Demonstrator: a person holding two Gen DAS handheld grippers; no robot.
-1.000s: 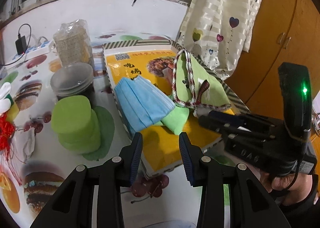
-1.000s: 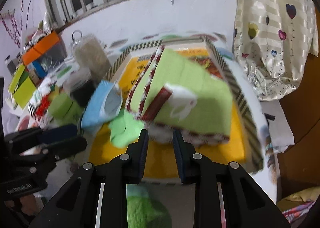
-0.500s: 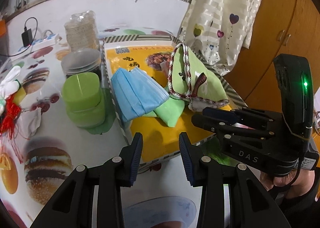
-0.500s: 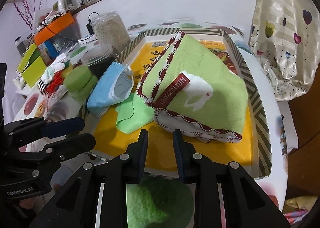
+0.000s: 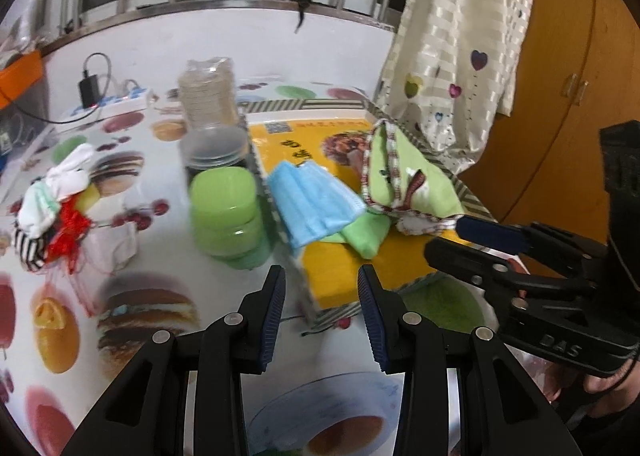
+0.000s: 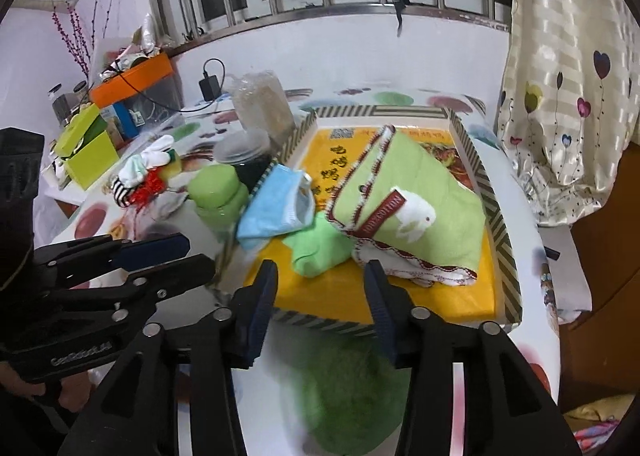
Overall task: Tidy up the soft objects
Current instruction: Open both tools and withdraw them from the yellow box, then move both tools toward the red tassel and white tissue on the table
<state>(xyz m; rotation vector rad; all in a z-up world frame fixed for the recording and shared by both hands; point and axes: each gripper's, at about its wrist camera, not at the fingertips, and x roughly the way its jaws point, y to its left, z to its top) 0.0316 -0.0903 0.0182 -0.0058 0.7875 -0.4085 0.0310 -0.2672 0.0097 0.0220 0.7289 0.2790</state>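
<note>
**Grippers empty above the box of soft things**

Grippers hang over the near edge of the bench [image 5: 168,216], neither one touching anything. The left gripper [image 5: 322,310] has its jaws apart with nothing between them. The right gripper [image 6: 320,302] has jaws that are opening, also with nothing between them; a fuzzy green object [image 6: 352,388] lies on the bench below it, blurred.

The left gripper's body, seen from the right wrist view, carries pale lettering too blurred to read surely; the right one shows "DAS" in the left wrist view.

A shallow box [image 6: 502,224] with striped walls and a yellow printed floor holds the soft items. A folded green towel [image 6: 420,200] with red-and-white stitched trim, a white rabbit patch and a red tag lies at its right side. Just beside it sits a small light-green cloth [image 6: 316,250], and a stack of blue face masks [image 6: 276,208] leans on the box's left wall.

Outside the box, stacked green sponges [image 5: 224,212] stand near a dark lidded jar [image 5: 214,148].
</note>
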